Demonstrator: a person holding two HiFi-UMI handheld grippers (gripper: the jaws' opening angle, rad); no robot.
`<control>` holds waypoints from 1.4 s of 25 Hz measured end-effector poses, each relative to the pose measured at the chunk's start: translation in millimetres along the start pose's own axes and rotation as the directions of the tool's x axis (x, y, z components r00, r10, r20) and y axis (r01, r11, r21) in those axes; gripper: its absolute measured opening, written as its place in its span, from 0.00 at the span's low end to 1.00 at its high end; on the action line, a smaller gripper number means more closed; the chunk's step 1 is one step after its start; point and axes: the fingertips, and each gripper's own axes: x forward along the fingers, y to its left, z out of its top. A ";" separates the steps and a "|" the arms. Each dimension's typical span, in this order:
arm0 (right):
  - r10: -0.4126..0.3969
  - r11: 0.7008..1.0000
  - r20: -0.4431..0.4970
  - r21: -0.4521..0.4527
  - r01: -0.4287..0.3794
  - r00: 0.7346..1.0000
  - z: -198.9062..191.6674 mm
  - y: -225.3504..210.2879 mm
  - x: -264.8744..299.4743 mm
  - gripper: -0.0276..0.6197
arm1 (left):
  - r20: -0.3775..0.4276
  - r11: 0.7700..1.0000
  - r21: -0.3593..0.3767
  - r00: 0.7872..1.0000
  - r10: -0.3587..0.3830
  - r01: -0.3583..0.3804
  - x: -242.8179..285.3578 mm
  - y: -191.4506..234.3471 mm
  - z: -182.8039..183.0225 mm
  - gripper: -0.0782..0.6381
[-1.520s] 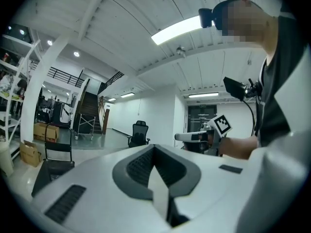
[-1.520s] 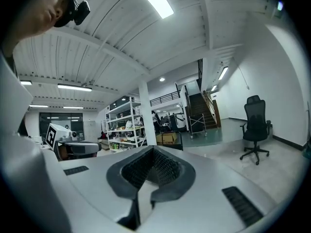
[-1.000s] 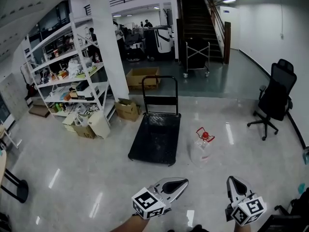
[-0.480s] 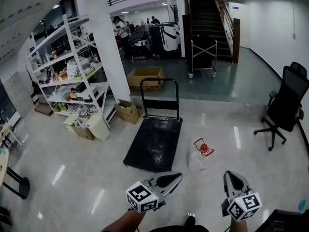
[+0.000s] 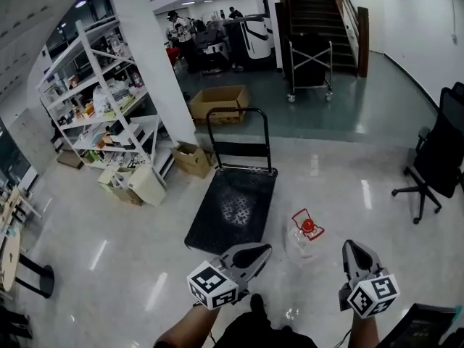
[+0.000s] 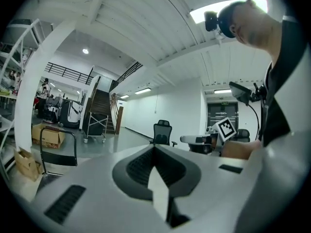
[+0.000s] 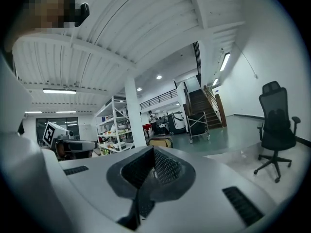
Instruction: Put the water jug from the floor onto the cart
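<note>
Water jug [image 5: 299,241] is standing upright on the floor [image 5: 130,267] just right of the cart [image 5: 233,207], apart from it. Left gripper [image 5: 261,252] and right gripper [image 5: 354,249] are hovering near it, both clenched on nothing

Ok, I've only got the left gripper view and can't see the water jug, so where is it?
Observer: The water jug stands on the floor, just right of the cart in the head view.
Operator: Is it capped?
Observer: Yes, a red cap sits on top.
Operator: And the right claw?
Observer: The right claw is shut with nothing in it.
</note>
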 end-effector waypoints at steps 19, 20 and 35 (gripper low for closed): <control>-0.205 0.978 -0.070 0.009 0.206 0.976 -7.3 -72.3 219.3 0.03 | -0.028 0.992 -0.045 0.992 -0.123 0.122 106.3 220.9 7.7 0.11; -0.212 0.977 -0.084 0.010 0.213 0.974 -14.2 -80.1 225.4 0.03 | -0.034 0.991 -0.057 0.992 -0.120 0.118 112.4 227.8 2.1 0.11; -0.230 0.919 -0.425 0.201 0.338 0.876 -191.7 -210.5 299.3 0.16 | -0.331 0.969 -0.241 0.935 -0.129 0.048 238.5 289.5 -146.1 0.11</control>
